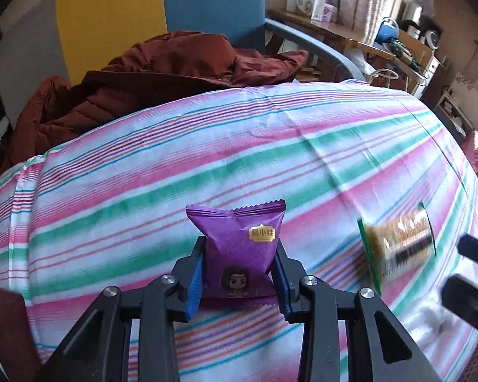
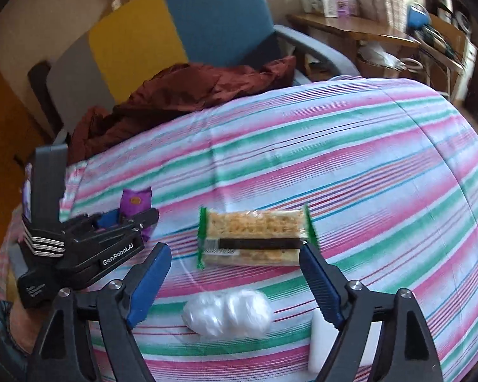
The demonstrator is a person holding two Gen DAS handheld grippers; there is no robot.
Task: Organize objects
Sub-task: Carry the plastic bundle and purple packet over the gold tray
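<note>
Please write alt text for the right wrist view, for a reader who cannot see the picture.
The open right gripper hangs over a striped cloth, its blue fingers either side of a green-edged snack bar, not touching it. A clear plastic packet lies nearer the camera. At left, the left gripper holds a purple packet.

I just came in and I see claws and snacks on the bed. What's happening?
A person is tidying snacks with two hand-held grippers. The left gripper is squeezing a purple snack packet just above the striped sheet. The right gripper is open, with a green-edged cracker bar lying on the sheet between its fingers, not grabbed yet. A clear plastic bag lies on the sheet just below it.
</note>
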